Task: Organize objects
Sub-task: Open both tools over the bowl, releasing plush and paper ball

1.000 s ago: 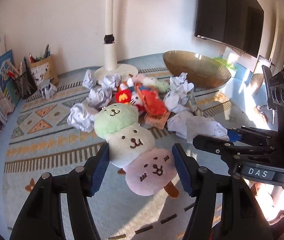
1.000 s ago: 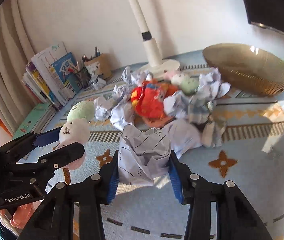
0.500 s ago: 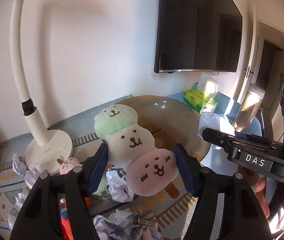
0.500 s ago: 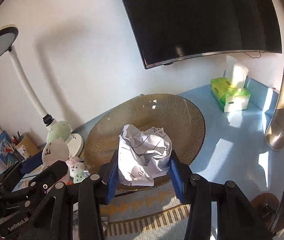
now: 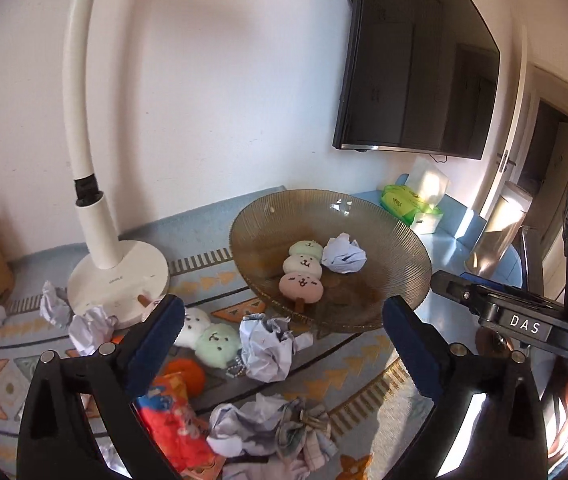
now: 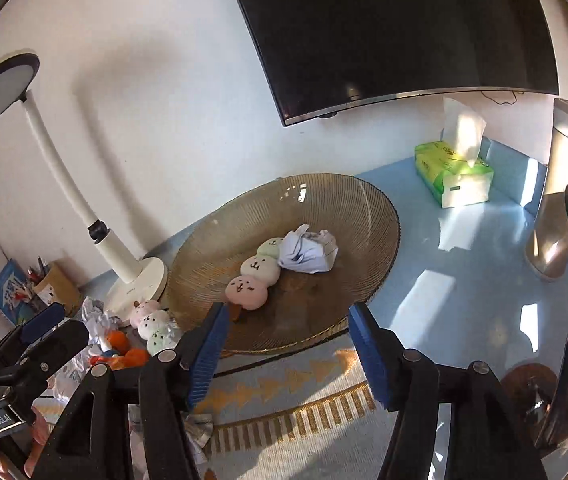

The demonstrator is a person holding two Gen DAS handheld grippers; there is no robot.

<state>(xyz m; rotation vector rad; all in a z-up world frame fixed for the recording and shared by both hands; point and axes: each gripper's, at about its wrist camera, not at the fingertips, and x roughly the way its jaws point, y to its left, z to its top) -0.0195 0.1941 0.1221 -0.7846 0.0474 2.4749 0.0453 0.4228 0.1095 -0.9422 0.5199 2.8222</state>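
A ribbed amber glass bowl (image 5: 396, 248) (image 6: 364, 216) stands on the patterned mat. In it lie a three-ball plush skewer, green, cream and pink (image 5: 302, 270) (image 6: 253, 276), and a crumpled paper ball (image 5: 343, 255) (image 6: 308, 250) touching its green end. My left gripper (image 5: 284, 344) is open and empty, held back from the bowl's near rim. My right gripper (image 6: 288, 350) is open and empty, also just short of the rim. A second plush skewer (image 5: 207, 334) (image 6: 151, 324), more paper balls (image 5: 267, 346) and red-orange toys (image 5: 171, 412) lie on the mat left of the bowl.
A white desk lamp (image 5: 117, 276) (image 6: 135, 280) stands left of the bowl. A green tissue pack (image 5: 410, 204) (image 6: 454, 172) sits behind on the blue table. A wall screen (image 6: 404, 28) hangs above. A pencil holder (image 6: 53, 286) and books are far left.
Both grippers carried their loads from the pile to the bowl, then opened. The plush skewer and the paper ball now lie in the bowl and both grippers have drawn back.
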